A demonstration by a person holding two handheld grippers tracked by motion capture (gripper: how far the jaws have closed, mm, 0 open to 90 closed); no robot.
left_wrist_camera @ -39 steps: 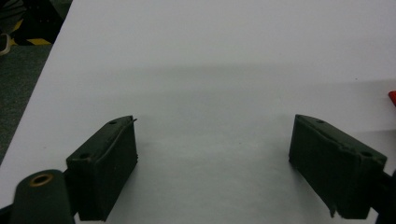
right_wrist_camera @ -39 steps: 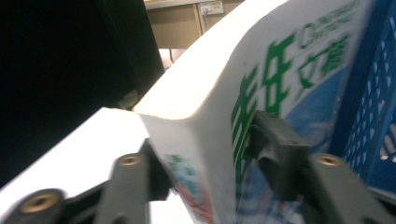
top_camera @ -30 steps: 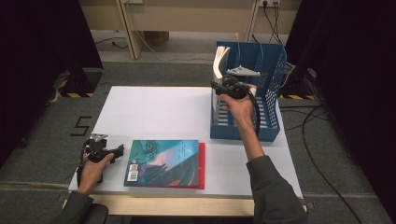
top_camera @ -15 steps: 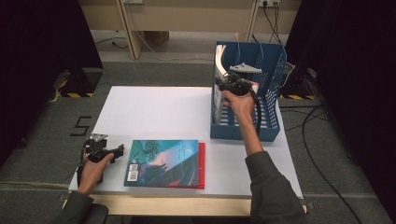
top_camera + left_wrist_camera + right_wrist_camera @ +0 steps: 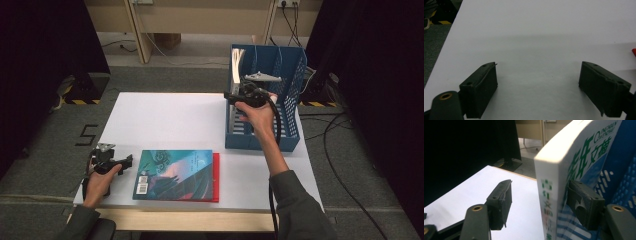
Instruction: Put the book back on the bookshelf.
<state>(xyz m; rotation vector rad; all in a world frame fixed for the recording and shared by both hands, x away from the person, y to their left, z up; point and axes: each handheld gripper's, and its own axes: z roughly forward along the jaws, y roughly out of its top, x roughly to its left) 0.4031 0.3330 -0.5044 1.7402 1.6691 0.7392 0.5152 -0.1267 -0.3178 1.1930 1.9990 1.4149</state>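
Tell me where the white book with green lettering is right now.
In the high view, the white book stands upright at the left end of the blue rack, far right of the table, between the open jaws of the right claw.

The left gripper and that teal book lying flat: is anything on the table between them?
No. In the high view only bare white table separates the left gripper from the teal book.

Both grippers (image 5: pixel 131 159) (image 5: pixel 231 95) open-jawed.
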